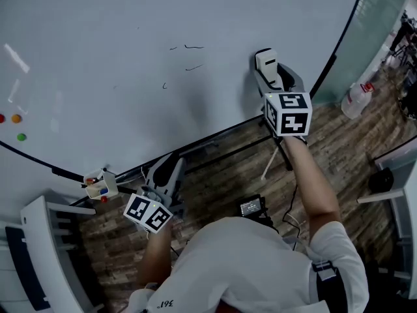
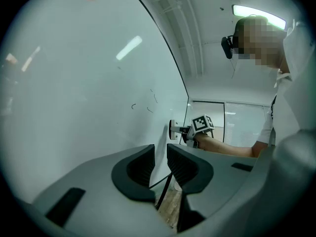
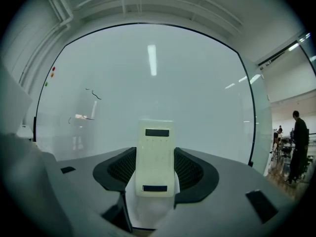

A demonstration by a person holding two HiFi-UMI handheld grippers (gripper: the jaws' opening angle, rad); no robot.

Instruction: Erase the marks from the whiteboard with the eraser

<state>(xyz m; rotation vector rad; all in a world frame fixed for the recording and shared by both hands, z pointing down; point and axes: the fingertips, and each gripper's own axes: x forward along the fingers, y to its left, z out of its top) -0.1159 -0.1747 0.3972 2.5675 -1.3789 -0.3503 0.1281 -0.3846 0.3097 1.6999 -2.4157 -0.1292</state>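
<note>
- Wood-plank floor [image 1: 221, 175] runs under a big whiteboard [image 1: 130, 18] with a dark rim, which fills most of the head view.
- At the board's lower edge on the left sits a small tray [image 1: 101, 186] with coloured bits in it.
- One clear bottle [image 1: 357, 100] stands on the floor past the board's right edge, and a person [image 3: 297, 142] stands far off on the right of the right gripper view.
- Three magnets [image 1: 16, 118], red, orange and green, are stuck at the far left of the board, well apart from everything else.
- Four short dark marks [image 1: 193, 46] lie near the board's middle, with nothing over them.
- The right arm is stretched forward with a bare forearm, and the marker cube faces up.
- The right tongs [image 3: 156, 174] are clamped on the one white eraser [image 1: 266, 62], which stands upright between them.
- The eraser is at the board near its lower right rim, to the right of the marks and apart from them; from the left gripper view its face looks set against the board.
- The left arm is bent and low, close to the body.
- The left tongs [image 2: 161, 162] are below the board's lower edge, with a narrow gap between them and nothing in it.
</note>
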